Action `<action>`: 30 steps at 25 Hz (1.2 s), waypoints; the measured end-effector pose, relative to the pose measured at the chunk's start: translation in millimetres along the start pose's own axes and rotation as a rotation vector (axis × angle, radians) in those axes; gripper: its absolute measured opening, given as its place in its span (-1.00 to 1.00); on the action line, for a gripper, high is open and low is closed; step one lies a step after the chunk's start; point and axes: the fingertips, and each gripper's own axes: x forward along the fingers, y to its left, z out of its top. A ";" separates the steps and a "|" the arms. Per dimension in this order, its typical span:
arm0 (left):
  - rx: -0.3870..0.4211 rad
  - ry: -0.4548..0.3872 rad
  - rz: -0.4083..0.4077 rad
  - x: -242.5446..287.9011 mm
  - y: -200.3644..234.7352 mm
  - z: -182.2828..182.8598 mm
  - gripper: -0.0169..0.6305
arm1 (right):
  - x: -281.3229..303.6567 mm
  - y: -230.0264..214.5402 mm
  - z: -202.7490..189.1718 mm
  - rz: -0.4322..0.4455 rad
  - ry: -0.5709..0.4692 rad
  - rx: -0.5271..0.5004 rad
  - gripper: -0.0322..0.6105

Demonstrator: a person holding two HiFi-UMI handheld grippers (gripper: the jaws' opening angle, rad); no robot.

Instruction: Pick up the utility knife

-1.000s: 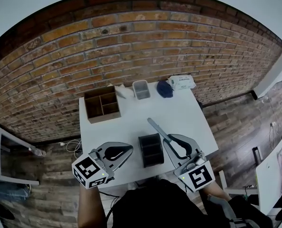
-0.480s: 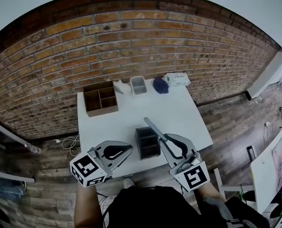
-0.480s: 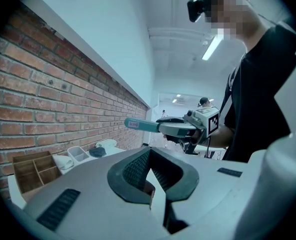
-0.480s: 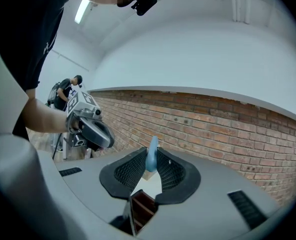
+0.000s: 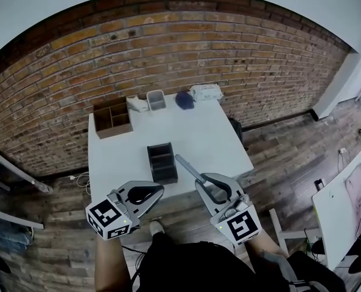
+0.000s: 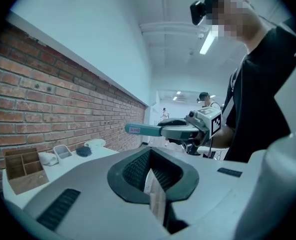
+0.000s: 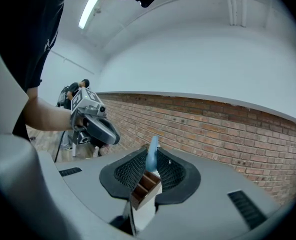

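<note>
Tongs on the left point(image 5: 157, 190) were closed with nothing in them, tips at the near edge of the white worktop point(image 5: 213, 135). Black organiser point(image 5: 162, 162) stood on the worktop, ahead of and between both tongs. Right tongs point(image 5: 199, 179) were clamped on the utility knife point(image 5: 185, 165). Its blue-grey body stuck out past the tips, over the worktop just right of the organiser.
</note>
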 end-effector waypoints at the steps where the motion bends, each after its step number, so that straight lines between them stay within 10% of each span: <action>1: 0.003 0.001 0.006 4.1 -12.8 -0.5 -0.98 | -11.6 2.3 -2.0 0.007 -0.006 -0.004 -0.69; 12: -0.001 -0.022 0.074 27.1 -151.5 -5.1 -0.98 | -129.3 14.9 -8.2 0.074 -0.059 0.074 -0.69; 30: 0.046 0.002 0.056 -13.9 -248.3 -7.4 -0.98 | -196.7 78.3 10.2 0.069 -0.072 0.082 -0.69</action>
